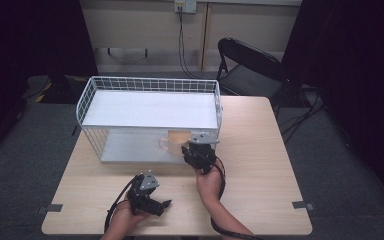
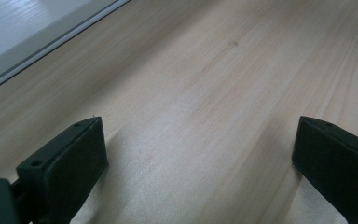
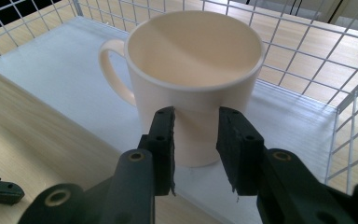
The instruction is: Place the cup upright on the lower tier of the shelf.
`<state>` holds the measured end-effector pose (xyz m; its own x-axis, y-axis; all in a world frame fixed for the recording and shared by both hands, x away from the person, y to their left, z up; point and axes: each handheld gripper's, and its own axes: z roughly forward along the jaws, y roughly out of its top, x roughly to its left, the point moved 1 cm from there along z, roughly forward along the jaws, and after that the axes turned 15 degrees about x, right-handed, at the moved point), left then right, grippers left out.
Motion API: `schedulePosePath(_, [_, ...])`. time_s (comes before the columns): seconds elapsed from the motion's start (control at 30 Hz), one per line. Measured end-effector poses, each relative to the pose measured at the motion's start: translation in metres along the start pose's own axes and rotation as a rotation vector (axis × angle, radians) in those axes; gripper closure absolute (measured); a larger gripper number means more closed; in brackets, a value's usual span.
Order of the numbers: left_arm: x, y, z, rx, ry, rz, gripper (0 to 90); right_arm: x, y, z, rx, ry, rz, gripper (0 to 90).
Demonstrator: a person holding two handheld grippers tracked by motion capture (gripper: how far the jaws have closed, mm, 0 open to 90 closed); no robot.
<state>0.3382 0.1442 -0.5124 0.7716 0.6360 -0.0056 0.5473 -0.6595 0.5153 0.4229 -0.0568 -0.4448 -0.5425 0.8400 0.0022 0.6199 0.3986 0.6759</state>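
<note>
Tongs on my right (image 3: 196,135) stand narrowly apart just in front of the cream mug (image 3: 193,70), gripping nothing; it sits upright on the wire rack's lower shelf (image 3: 46,70). Left tongs (image 2: 196,158) gape wide over bare worktop (image 2: 205,84).

cream mug (image 3: 193,74) upright on white shelf (image 3: 60,70), tool (image 3: 196,140) before it.
</note>
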Motion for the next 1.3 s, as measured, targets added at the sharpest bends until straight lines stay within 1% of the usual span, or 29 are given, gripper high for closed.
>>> schedulePosePath(0.1, [0.0,0.0,0.0,0.0,0.0,0.0,2.5,-0.001,0.0,0.001,0.004,0.002,0.007,66.4])
schedulePosePath(0.13, [0.0,0.0,0.0,0.0,0.0,0.001,2.5,-0.001,0.0,0.001,0.004,0.005,0.011,64.9])
schedulePosePath(0.2, [0.0,0.0,0.0,0.0,0.0,0.0,2.5,-0.001,0.0,0.0,0.001,0.018,0.02,58.3])
schedulePosePath(0.23, [0.0,0.0,0.0,0.0,0.0,0.0,2.5,-0.001,0.0,-0.001,0.0,0.019,0.017,56.0])
schedulePosePath(0.3, [0.0,0.0,0.0,0.0,0.001,0.0,2.5,0.0,0.0,-0.002,0.002,0.018,-0.004,51.8])
schedulePosePath(0.33, [0.0,0.0,0.0,-0.001,0.0,0.0,2.5,0.0,0.0,-0.004,-0.004,0.019,-0.012,46.1])
schedulePosePath(0.4, [0.0,0.0,0.0,-0.001,0.003,-0.001,2.5,0.0,0.0,-0.006,-0.001,0.034,-0.009,40.2])
schedulePosePath(0.43, [0.0,0.0,0.0,0.0,0.004,-0.002,2.5,0.0,-0.001,-0.007,-0.002,0.041,-0.006,38.1])
schedulePosePath(0.53, [0.0,0.0,0.0,0.0,0.003,-0.003,2.5,0.0,-0.001,-0.013,-0.019,0.061,-0.021,32.9])
schedulePosePath(0.57, [0.0,0.0,0.0,0.0,0.003,-0.003,2.3,0.0,-0.001,-0.013,-0.019,0.061,-0.021,32.9])
schedulePosePath(0.6, [0.0,0.0,0.0,0.0,0.002,-0.003,2.3,0.001,-0.001,-0.015,-0.023,0.078,-0.033,30.6])
schedulePosePath(0.63, [0.0,0.0,0.0,0.001,0.002,-0.003,2.0,0.003,-0.001,-0.02,-0.028,0.085,-0.045,26.1])
schedulePosePath(0.73, [0.0,0.0,0.0,0.001,0.002,-0.004,1.8,0.003,-0.001,-0.024,-0.031,0.117,-0.057,21.5])
schedulePosePath(0.77, [0.0,0.0,0.0,0.001,0.002,-0.003,1.8,0.004,-0.002,-0.026,-0.031,0.124,-0.064,21.0])
schedulePosePath(0.8, [0.0,0.0,0.0,0.001,0.003,-0.003,1.8,0.004,-0.003,-0.028,-0.029,0.144,-0.074,20.6])
schedulePosePath(0.9, [0.0,0.0,0.0,0.001,0.002,-0.003,1.8,0.003,-0.007,-0.032,-0.029,0.162,-0.1,19.7])
schedulePosePath(1.0, [0.0,0.0,0.0,0.002,0.002,-0.004,1.8,0.001,-0.011,-0.035,-0.029,0.174,-0.104,19.2])
schedulePosePath(1.03, [0.0,0.001,0.0,0.003,0.004,-0.003,1.6,-0.001,-0.014,-0.037,-0.03,0.196,-0.111,18.7])
schedulePosePath(1.07, [0.0,0.001,0.0,0.003,0.004,-0.003,1.5,-0.002,-0.015,-0.038,-0.027,0.206,-0.118,18.3])
schedulePosePath(1.17, [0.0,0.001,0.001,0.003,0.002,-0.006,1.4,-0.004,-0.021,-0.041,-0.018,0.216,-0.15,17.4])
schedulePosePath(1.23, [0.0,0.001,0.001,0.003,0.0,-0.008,1.3,-0.005,-0.024,-0.043,-0.019,0.225,-0.158,16.5])
schedulePosePath(1.3, [0.0,0.001,0.001,0.003,0.0,-0.008,1.3,-0.006,-0.027,-0.045,-0.017,0.223,-0.162,15.2])
